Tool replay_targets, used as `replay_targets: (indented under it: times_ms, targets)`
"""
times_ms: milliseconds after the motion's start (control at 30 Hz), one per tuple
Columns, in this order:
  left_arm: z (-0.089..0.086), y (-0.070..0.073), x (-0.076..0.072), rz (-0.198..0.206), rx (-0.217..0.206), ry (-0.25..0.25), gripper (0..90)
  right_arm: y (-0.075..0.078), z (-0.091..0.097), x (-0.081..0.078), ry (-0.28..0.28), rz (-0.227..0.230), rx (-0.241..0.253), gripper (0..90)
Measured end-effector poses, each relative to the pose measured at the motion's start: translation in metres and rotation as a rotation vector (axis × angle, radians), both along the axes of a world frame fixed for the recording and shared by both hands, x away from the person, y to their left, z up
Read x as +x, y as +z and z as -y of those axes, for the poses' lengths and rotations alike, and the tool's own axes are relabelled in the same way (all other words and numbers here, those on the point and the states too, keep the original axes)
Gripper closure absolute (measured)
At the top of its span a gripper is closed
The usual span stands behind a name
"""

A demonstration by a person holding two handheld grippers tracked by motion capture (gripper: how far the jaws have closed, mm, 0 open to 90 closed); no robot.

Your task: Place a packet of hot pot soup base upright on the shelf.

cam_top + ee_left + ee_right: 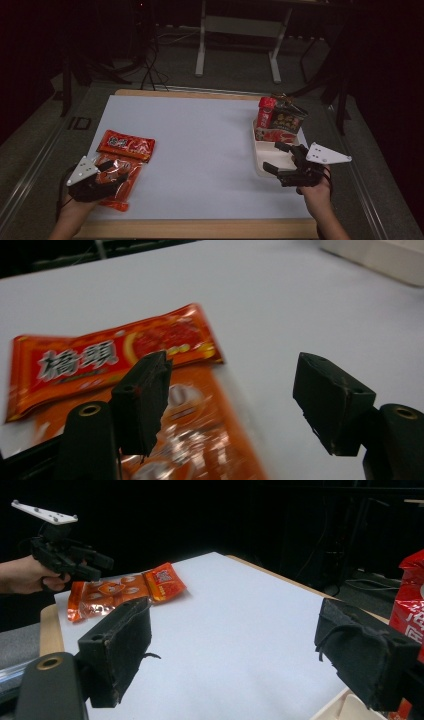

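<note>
Hovering over the near packet, my left gripper [232,405] had its jaws spread with nothing pinched between them; one jaw hung above the wrapper and the other above bare table. From the high view I could not tell whether that jaw touched the foil. The clear-fronted orange snack packet [117,182] lay flat at the near left corner, its long axis running from the front edge away and to the right, and its near end reached almost to the lip of the white table mat [200,145]. It looked glossy, orange, with round pieces showing through the window. Just beyond it lay a second red packet [126,144], flat, printed with large white characters, its long axis crosswise and sloping slightly down to the right; in the left gripper view the two overlapped at one edge. Left of both, only a narrow strip of mat remained before the wooden table edge [200,229]; to the right I had the whole middle of the mat open. My right gripper [280,161] sat well apart at the near right, its jaws wide and holding nothing, over the near end of a white tray [261,165]. At the tray's far end stood a red pouch [265,111] and a dark packet [287,119], upright and close together
</note>
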State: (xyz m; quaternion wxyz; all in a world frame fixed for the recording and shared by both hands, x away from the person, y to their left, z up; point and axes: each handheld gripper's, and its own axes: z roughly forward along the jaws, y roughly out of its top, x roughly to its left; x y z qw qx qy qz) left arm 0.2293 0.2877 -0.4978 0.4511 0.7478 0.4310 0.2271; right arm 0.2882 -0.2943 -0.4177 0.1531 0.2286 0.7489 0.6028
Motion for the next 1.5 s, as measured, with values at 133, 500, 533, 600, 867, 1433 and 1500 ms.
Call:
replay_targets:
  times_ms: [133, 500, 533, 600, 867, 1433, 1500]
  targets:
    - [-0.016, -0.004, 0.002, -0.016, 0.035, 0.089, 39.8, -0.001, -0.001, 0.000, 0.000, 0.001, -0.004, 14.8]
    - [-0.053, -0.015, -0.001, -0.097, 0.110, 0.240, 89.0, -0.005, -0.007, 0.000, 0.022, -0.012, -0.013, 14.9]
    - [-0.055, -0.017, -0.002, -0.111, 0.129, 0.259, 89.8, -0.005, -0.008, 0.000, 0.022, -0.010, -0.015, 14.9]
    - [-0.059, -0.021, -0.003, -0.136, 0.160, 0.267, 90.0, -0.005, -0.008, 0.000, 0.024, -0.010, -0.013, 14.9]
    - [-0.069, -0.030, -0.006, -0.213, 0.207, 0.293, 90.0, -0.006, -0.010, 0.000, 0.029, -0.014, -0.018, 14.9]
    - [-0.037, -0.033, -0.013, -0.259, 0.214, 0.241, 90.0, -0.007, -0.010, 0.000, 0.040, -0.025, -0.019, 14.9]
    - [-0.029, -0.032, -0.013, -0.270, 0.199, 0.213, 90.0, -0.007, -0.011, -0.001, 0.041, -0.022, -0.020, 14.9]
